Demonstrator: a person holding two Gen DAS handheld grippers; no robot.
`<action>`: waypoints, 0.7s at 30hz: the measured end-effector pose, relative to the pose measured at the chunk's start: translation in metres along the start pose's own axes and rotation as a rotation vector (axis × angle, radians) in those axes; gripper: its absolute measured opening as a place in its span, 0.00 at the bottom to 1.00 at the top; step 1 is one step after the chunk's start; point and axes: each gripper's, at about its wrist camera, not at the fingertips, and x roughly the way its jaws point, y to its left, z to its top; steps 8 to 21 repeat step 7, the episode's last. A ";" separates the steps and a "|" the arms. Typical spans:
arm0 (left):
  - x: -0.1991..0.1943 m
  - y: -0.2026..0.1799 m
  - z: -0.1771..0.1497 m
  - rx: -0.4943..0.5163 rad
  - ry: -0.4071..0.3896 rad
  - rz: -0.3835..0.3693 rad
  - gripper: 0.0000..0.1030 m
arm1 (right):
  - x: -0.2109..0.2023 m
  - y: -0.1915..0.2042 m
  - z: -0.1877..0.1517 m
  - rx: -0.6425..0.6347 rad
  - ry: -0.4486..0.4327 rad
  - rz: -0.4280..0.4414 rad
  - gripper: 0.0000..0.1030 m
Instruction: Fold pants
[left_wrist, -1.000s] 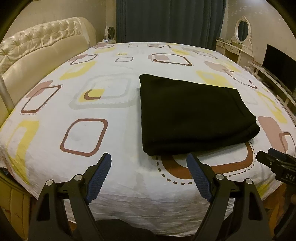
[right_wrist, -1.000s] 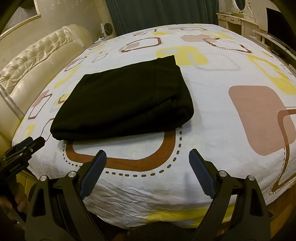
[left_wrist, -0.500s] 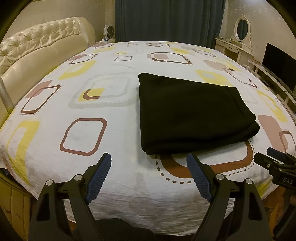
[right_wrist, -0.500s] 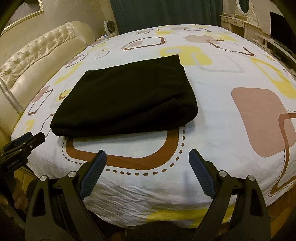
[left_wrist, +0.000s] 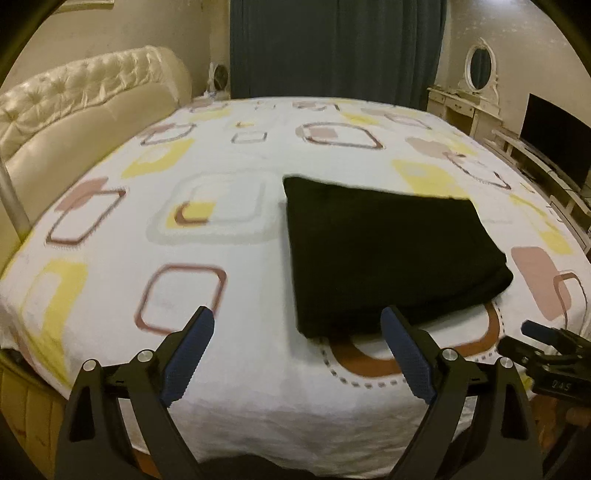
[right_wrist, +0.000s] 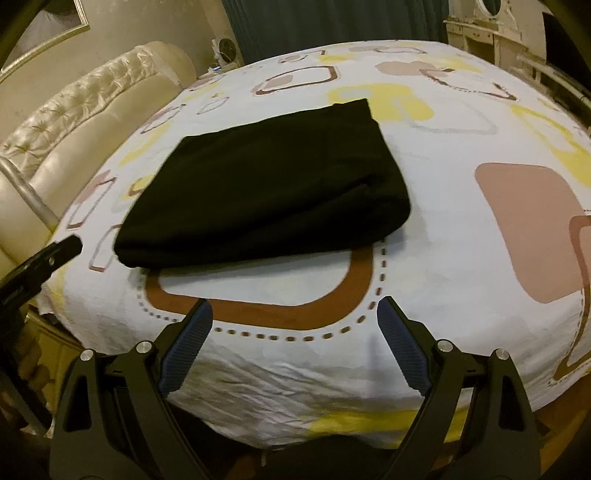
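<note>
Your black pants (left_wrist: 391, 254) lie folded into a neat rectangle on the bed (left_wrist: 110, 266), and with your left gripper (left_wrist: 297, 345), jaws just widened, and right gripper (right_wrist: 295, 341) both spread and empty near its edge, the folding looks done.

Patterned bedsheet (left_wrist: 229, 229), tufted headboard (left_wrist: 85, 96), dark curtain (left_wrist: 332, 48), vanity mirror (left_wrist: 479, 69), television (left_wrist: 554, 151)

Each tool, the left tool (left_wrist: 297, 349) and the right tool (right_wrist: 294, 341), has two black angular plastic arms with triangular cut-outs, silver round screws and blue ribbed pads (left_wrist: 188, 360) on its fingers.
</note>
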 end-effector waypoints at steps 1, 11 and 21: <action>0.002 0.006 0.006 0.002 0.002 -0.006 0.88 | -0.004 0.002 0.004 -0.005 -0.008 0.010 0.88; 0.073 0.076 0.080 -0.026 -0.010 0.149 0.88 | -0.017 -0.024 0.091 -0.018 -0.132 0.053 0.94; 0.073 0.076 0.080 -0.026 -0.010 0.149 0.88 | -0.017 -0.024 0.091 -0.018 -0.132 0.053 0.94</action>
